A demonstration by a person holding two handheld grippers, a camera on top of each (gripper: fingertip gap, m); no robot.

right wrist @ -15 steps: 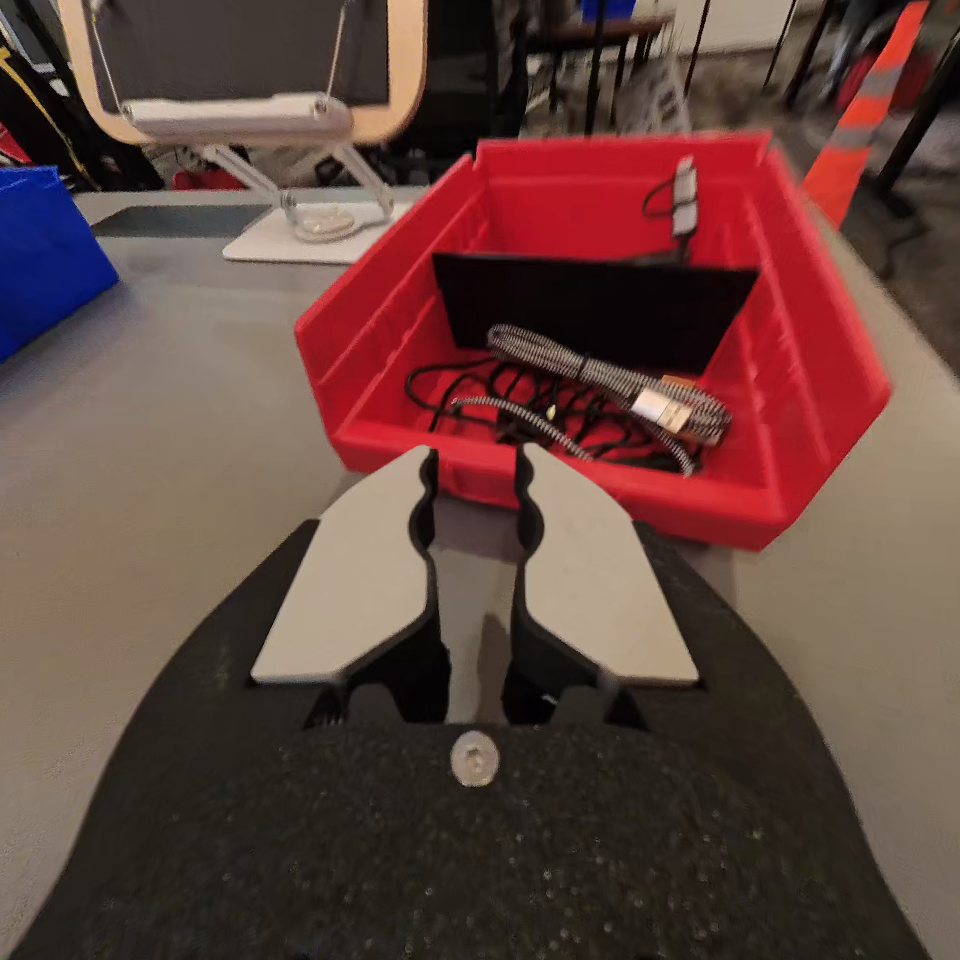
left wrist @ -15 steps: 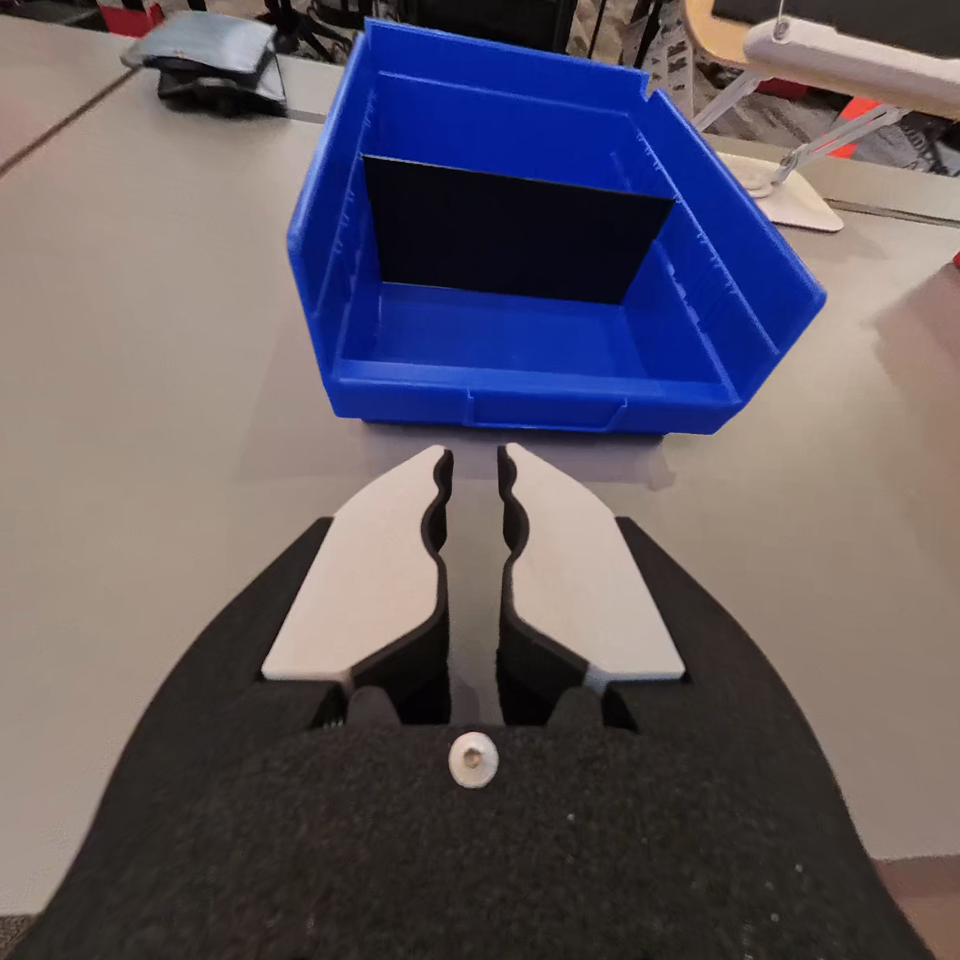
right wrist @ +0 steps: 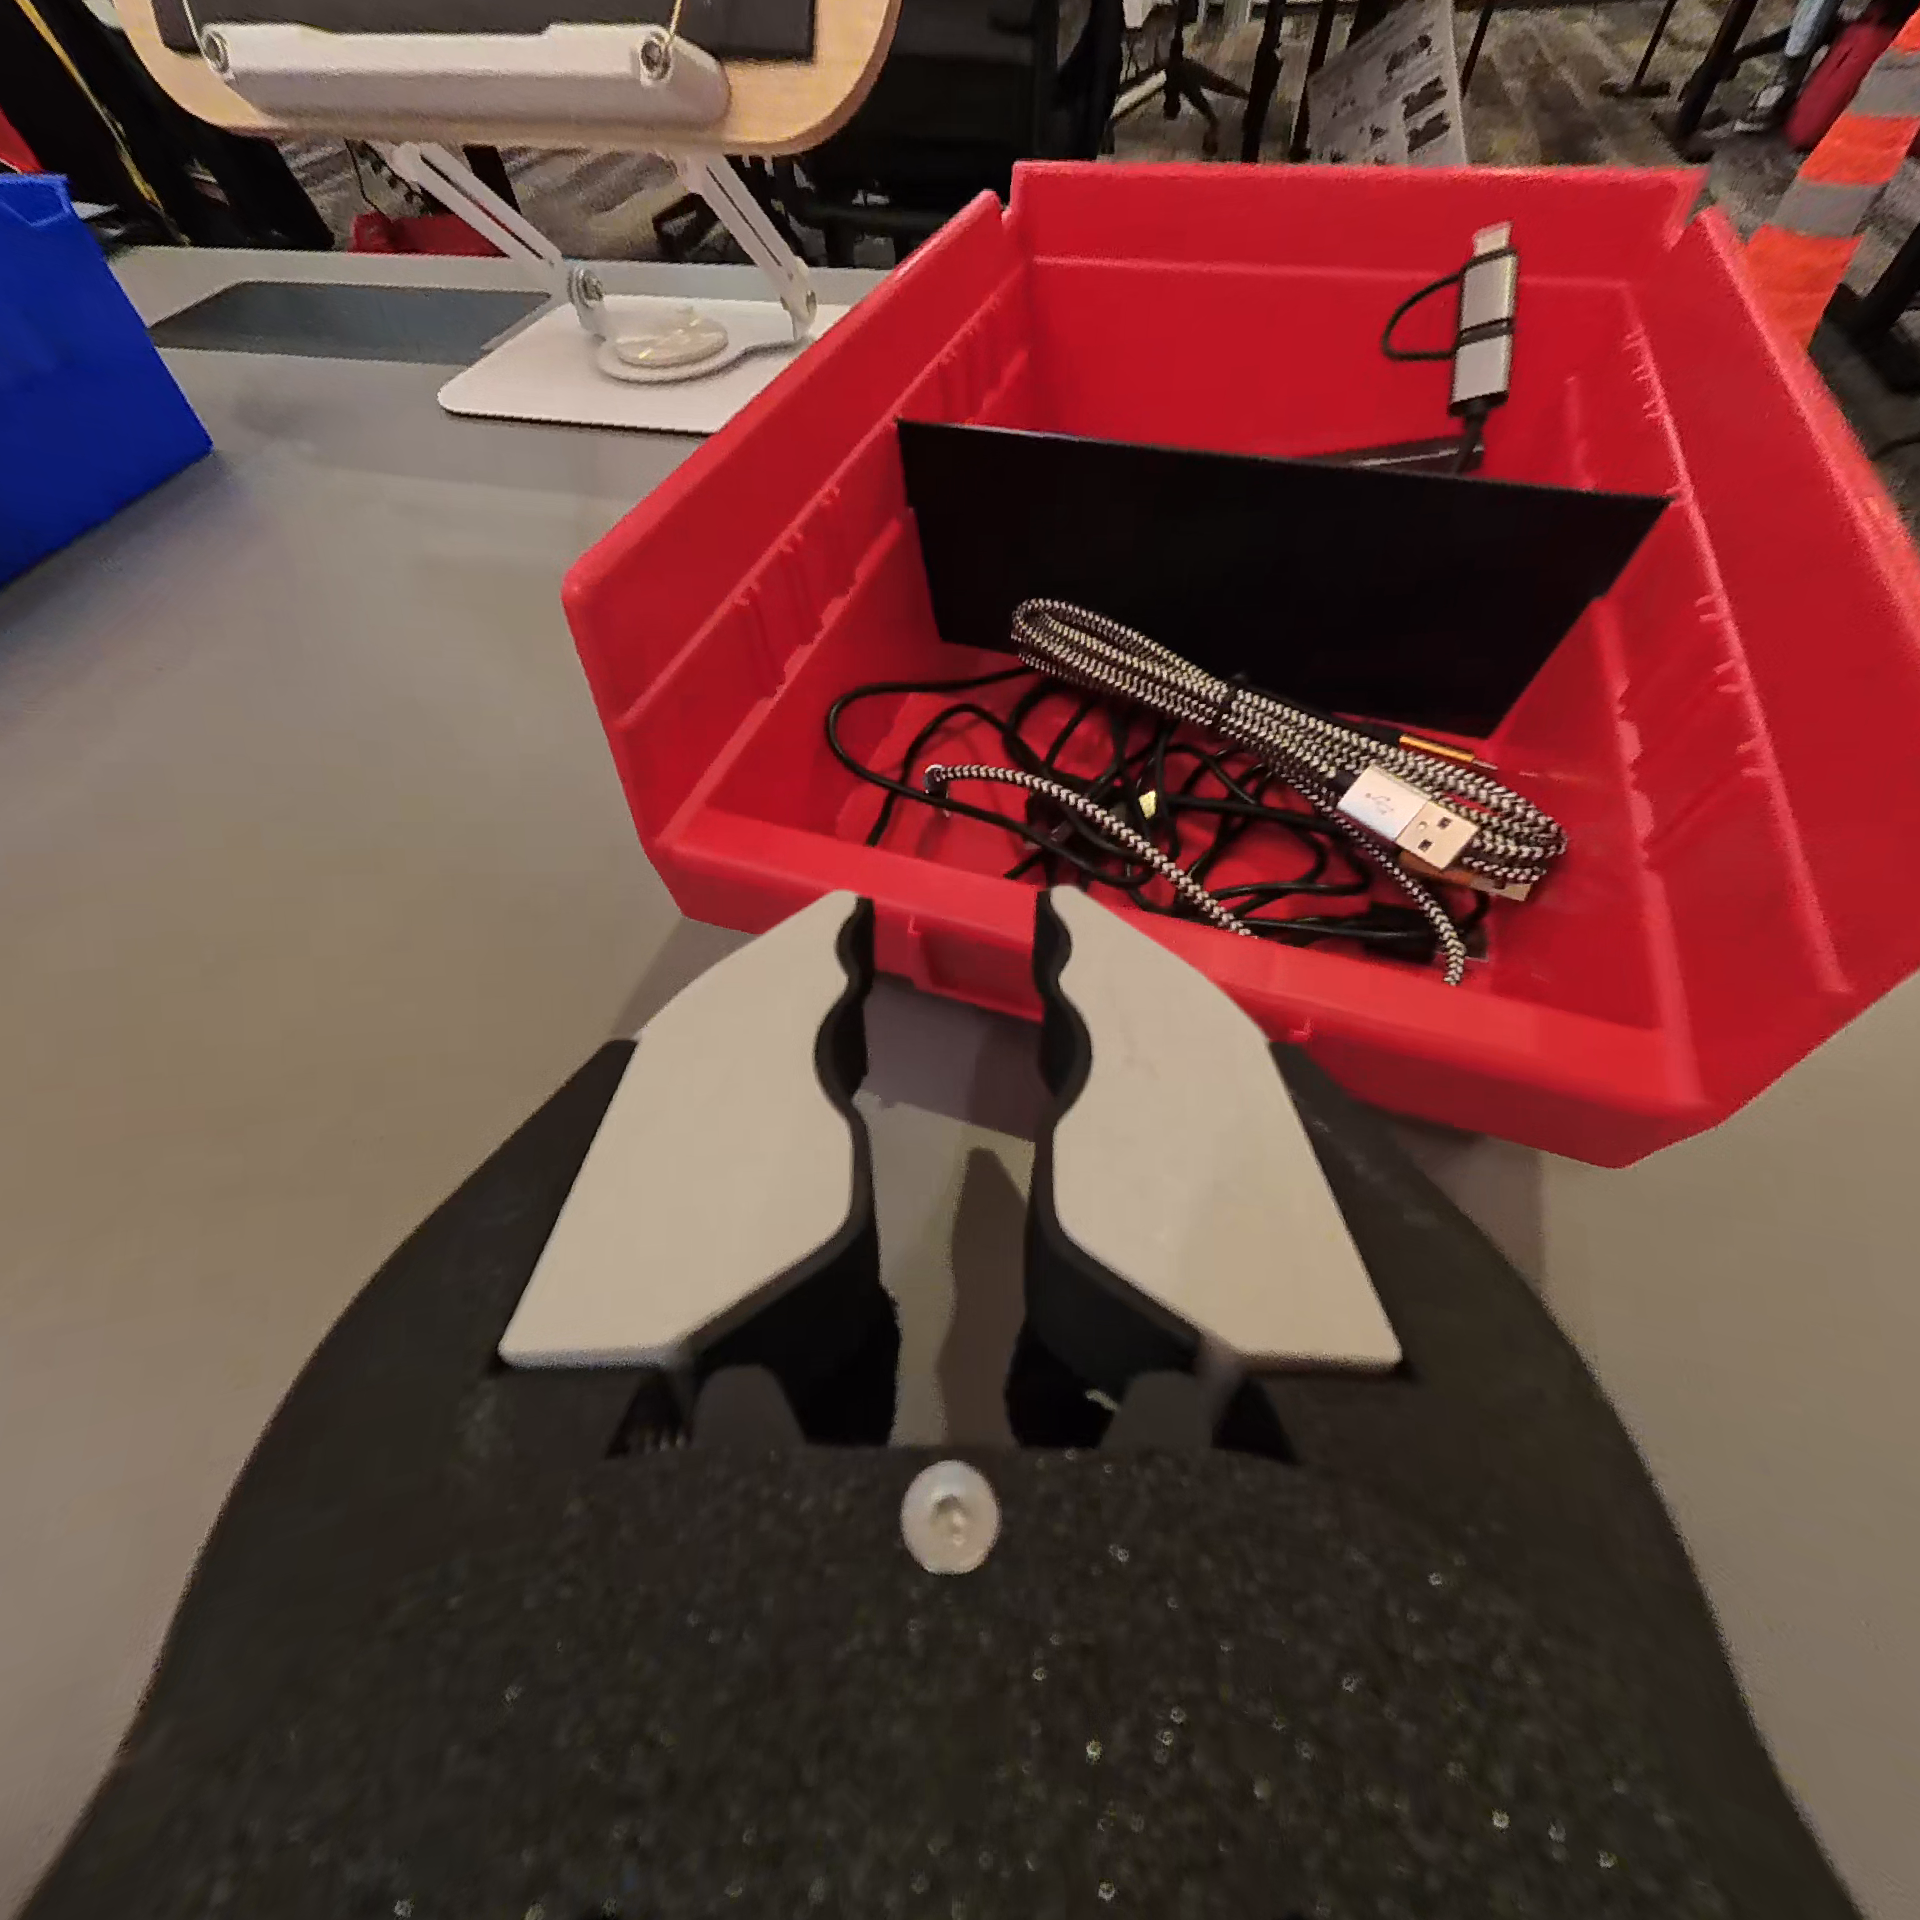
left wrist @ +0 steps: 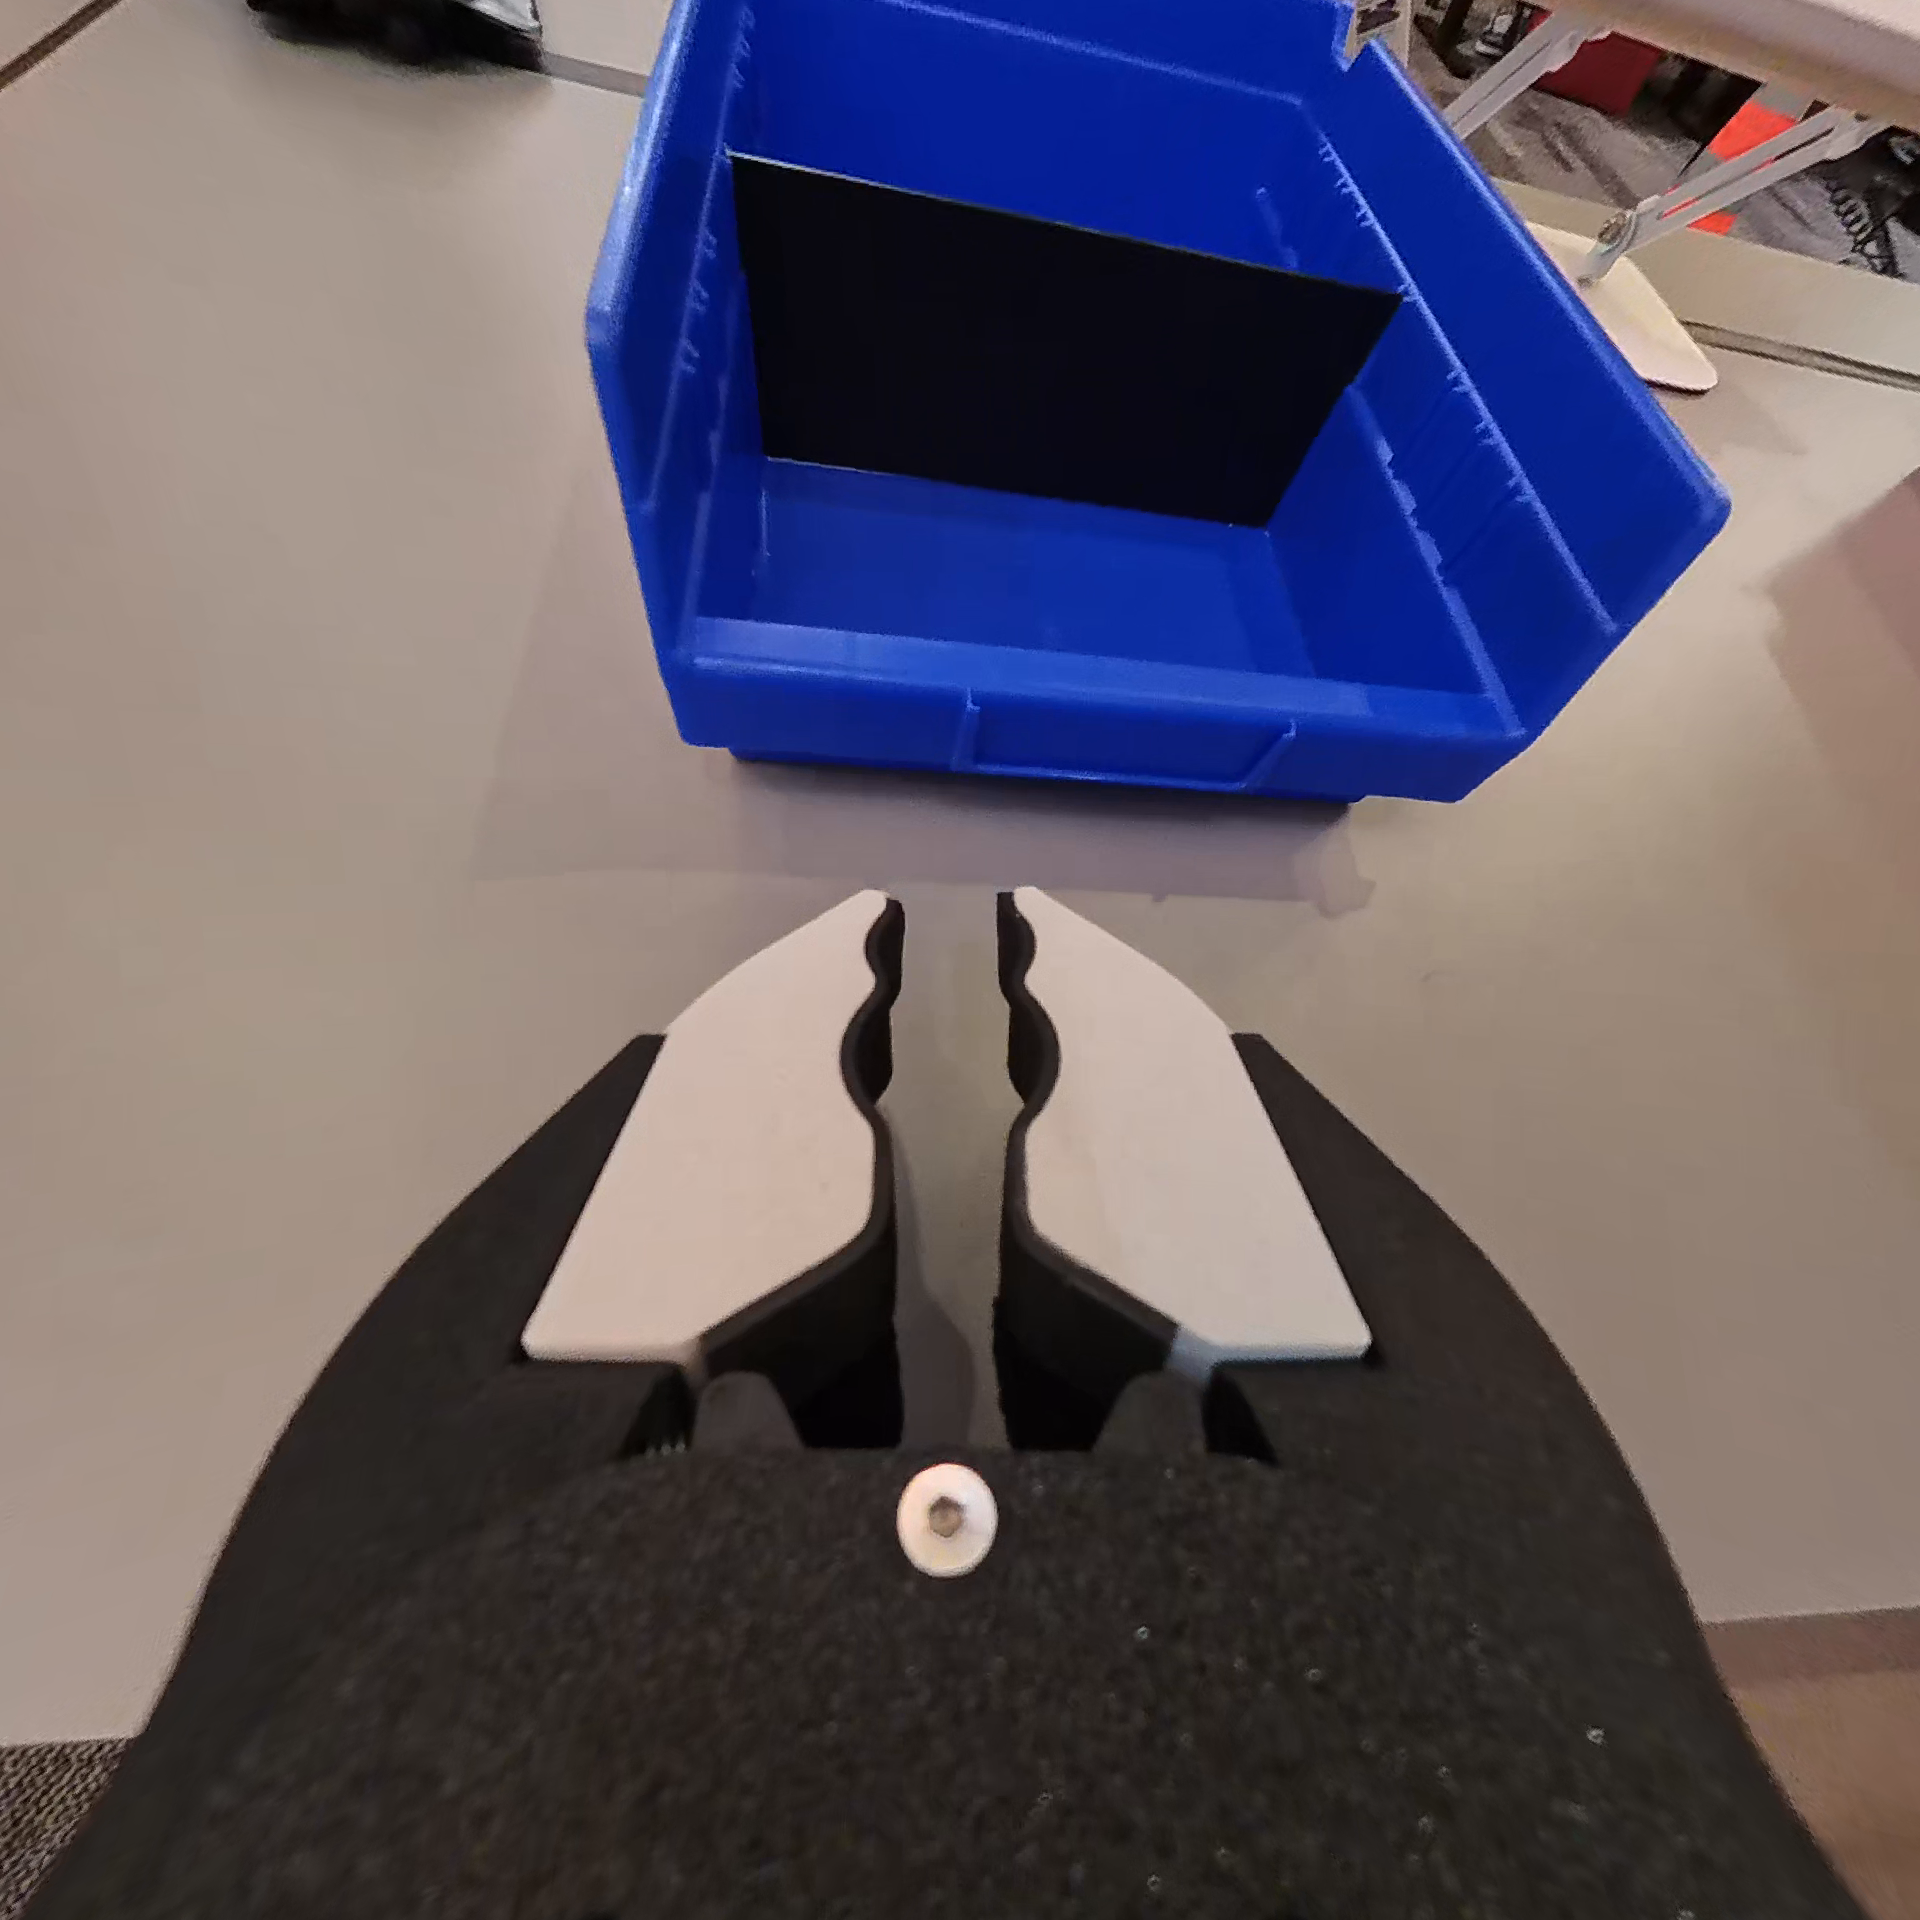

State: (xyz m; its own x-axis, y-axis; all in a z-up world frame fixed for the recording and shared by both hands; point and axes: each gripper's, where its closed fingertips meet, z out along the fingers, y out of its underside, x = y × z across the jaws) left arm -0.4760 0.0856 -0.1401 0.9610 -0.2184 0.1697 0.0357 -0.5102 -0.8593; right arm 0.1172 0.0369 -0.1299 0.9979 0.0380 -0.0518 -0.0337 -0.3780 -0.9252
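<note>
The left gripper (left wrist: 949, 904) hangs empty over the grey table (left wrist: 260, 727), fingers narrowly parted, just short of the blue bin (left wrist: 1091, 717), whose front compartment lies bare before a black divider (left wrist: 1039, 343). The right gripper (right wrist: 951, 909), somewhat wider and also empty, faces the red bin (right wrist: 1351, 1049); tangled black cables (right wrist: 1122, 790) and a coiled braided cable (right wrist: 1288, 727) fill the front section, and a grey adapter (right wrist: 1486, 312) lies behind the black partition (right wrist: 1247, 540).

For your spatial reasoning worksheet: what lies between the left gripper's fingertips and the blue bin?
Only bare grey table, carrying the bin's shadow. The left wrist view shows the open left gripper short of the blue bin, nothing between.
</note>
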